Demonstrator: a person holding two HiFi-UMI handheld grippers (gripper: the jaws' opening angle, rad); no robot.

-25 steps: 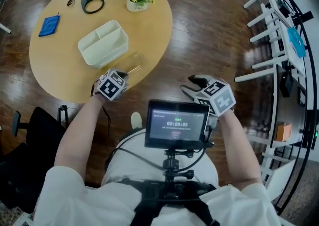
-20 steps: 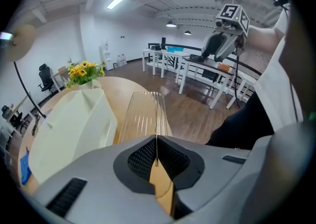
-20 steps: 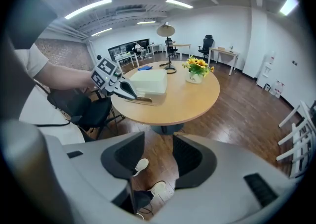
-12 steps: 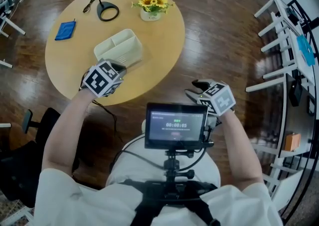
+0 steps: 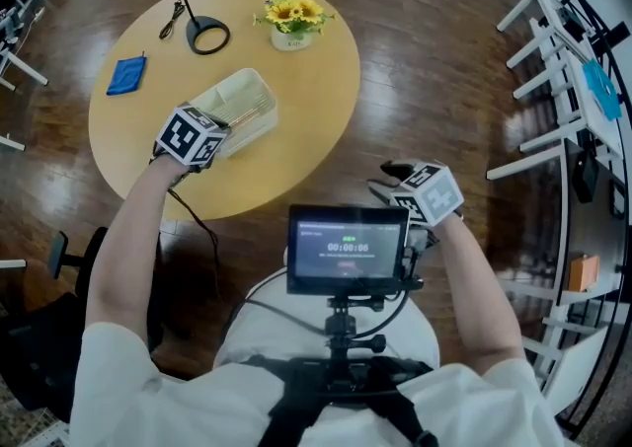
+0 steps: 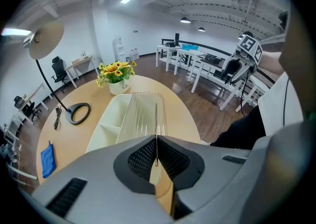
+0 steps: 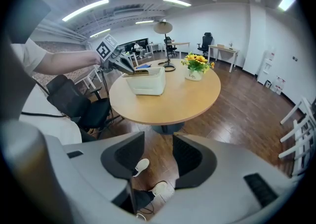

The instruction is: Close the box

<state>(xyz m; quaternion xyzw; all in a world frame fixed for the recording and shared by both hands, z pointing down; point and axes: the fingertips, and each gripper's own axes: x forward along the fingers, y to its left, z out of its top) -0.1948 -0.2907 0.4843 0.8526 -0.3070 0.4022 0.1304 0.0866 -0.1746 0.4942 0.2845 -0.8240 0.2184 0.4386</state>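
Note:
A cream divided box [image 5: 248, 114] sits on the round wooden table [image 5: 296, 139]. My left gripper [image 5: 225, 121] is shut on the edge of a clear plastic lid [image 6: 143, 112], which stands on edge, tilted over the box [image 6: 109, 121]. The lid's far part lies above the box's right side. In the right gripper view the left gripper [image 7: 120, 63] holds the lid at the box's [image 7: 146, 82] top. My right gripper [image 5: 390, 175] hangs open over the wood floor, off the table, with nothing between its fingers [image 7: 123, 156].
A sunflower pot [image 5: 291, 18], a black lamp with a ring base [image 5: 207, 37] and a blue cloth [image 5: 126, 74] lie at the table's far side. A screen on a chest rig [image 5: 346, 248] sits below. White furniture [image 5: 553, 60] stands right, a black chair [image 5: 59, 248] left.
My left gripper carried the clear lid forward from the table's near edge to over the box. The right gripper stayed nearly still.

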